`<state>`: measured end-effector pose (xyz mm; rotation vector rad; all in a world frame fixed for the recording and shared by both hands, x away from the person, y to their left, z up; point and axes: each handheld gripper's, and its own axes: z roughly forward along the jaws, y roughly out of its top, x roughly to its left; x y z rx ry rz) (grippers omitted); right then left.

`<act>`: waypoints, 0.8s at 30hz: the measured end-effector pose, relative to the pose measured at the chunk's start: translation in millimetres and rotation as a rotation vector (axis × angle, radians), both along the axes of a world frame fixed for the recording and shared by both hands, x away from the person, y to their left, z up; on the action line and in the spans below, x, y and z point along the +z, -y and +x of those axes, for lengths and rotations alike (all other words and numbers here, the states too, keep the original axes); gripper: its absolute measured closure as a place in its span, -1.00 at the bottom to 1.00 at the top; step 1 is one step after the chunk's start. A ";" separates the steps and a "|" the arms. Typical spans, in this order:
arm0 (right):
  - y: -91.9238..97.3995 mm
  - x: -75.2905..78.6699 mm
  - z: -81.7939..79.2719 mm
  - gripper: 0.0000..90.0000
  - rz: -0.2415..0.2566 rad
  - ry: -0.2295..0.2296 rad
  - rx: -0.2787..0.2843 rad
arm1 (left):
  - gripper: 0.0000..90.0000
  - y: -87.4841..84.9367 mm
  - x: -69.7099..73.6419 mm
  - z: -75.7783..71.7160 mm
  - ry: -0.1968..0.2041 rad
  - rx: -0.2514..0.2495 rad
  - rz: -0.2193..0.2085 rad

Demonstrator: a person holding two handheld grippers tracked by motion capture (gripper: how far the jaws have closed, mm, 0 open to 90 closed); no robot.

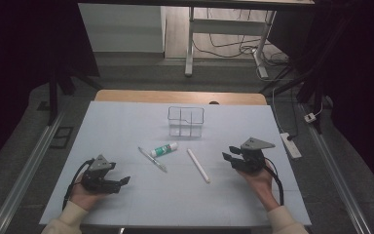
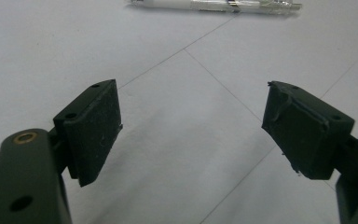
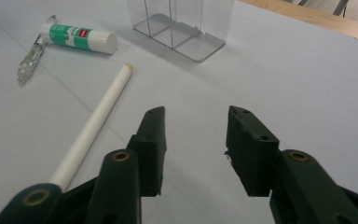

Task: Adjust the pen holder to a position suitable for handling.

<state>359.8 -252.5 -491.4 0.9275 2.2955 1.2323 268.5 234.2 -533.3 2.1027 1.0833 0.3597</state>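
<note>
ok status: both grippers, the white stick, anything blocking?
Left gripper open, empty. Right gripper open, empty, beside white stick, not touching. Stick flat on the mat, path clear.

Soft, even overhead light brightens the pale table [image 1: 126, 204]; the room around it stays dark. Shadows are faint and short. Both gripper views are grainy, with near jaws slightly soft.
</note>
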 end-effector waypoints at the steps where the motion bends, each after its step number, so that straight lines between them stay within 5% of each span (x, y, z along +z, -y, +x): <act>1: 0.0 0.0 0.0 0.23 0.000 0.000 0.000 | -0.57 0.2 -0.1 0.4 0.001 0.000 -0.001; 11: 29.3 -3.0 -27.2 0.02 0.002 0.007 -0.007 | -0.54 0.5 -0.7 4.5 0.009 -0.004 -0.004; 24: 32.4 -7.2 -34.0 -0.09 -0.041 0.009 0.014 | -0.52 -2.1 8.6 8.1 0.054 -0.006 0.003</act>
